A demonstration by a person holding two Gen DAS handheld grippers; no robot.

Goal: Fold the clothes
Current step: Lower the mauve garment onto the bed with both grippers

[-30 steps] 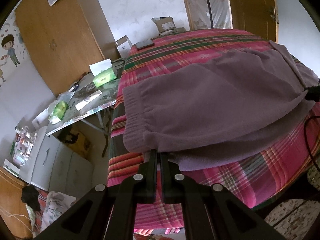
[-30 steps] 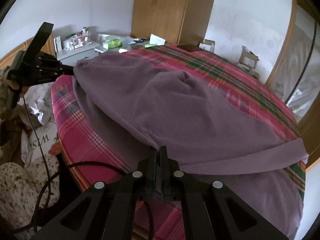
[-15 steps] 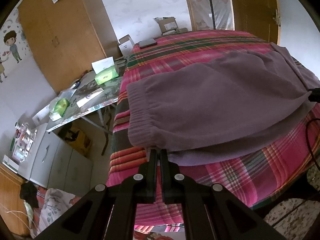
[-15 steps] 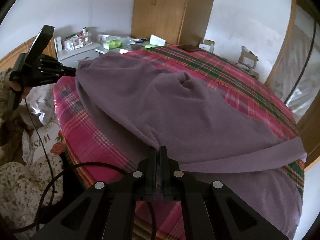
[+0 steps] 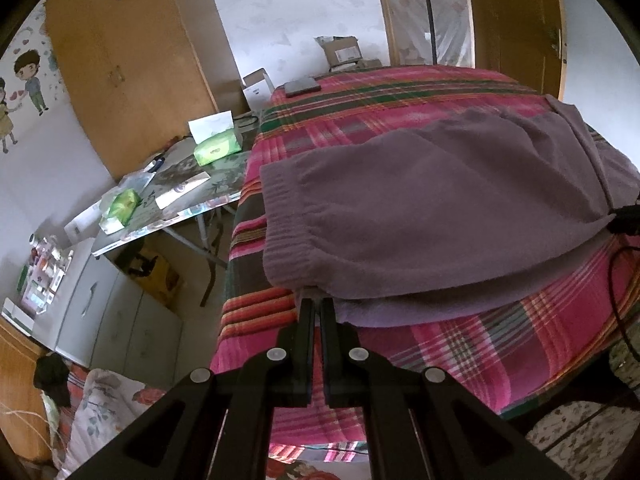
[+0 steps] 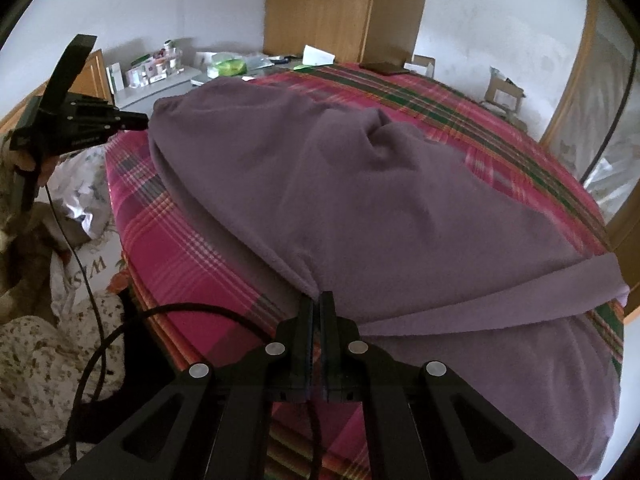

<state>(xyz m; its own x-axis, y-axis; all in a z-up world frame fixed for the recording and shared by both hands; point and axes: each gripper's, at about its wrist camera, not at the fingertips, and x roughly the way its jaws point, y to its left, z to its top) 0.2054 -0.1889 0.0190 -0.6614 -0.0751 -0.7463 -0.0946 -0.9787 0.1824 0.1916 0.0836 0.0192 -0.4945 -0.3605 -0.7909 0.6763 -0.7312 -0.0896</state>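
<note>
A pair of purple fleece trousers (image 5: 440,208) lies on the bed with the pink plaid cover (image 5: 480,344), one layer folded over the other. My left gripper (image 5: 317,300) is shut on the corner of the ribbed waistband. My right gripper (image 6: 317,294) is shut on the near edge of the trousers (image 6: 380,200) further along the leg. The left gripper also shows in the right wrist view (image 6: 136,122), at the waistband end. Part of the right gripper shows at the right edge of the left wrist view (image 5: 626,220).
A cluttered side table (image 5: 168,200) with green tissue packs stands left of the bed, with a white cabinet (image 5: 104,312) and a wooden wardrobe (image 5: 128,60) behind. A dark flat object (image 5: 302,86) lies at the bed's far corner. Cables hang off the near bed edge (image 6: 92,320).
Both grippers have carried the upper layer of the trousers a little further across the bed; the folded edge now lies flatter over the lower layer. Both stay shut.
</note>
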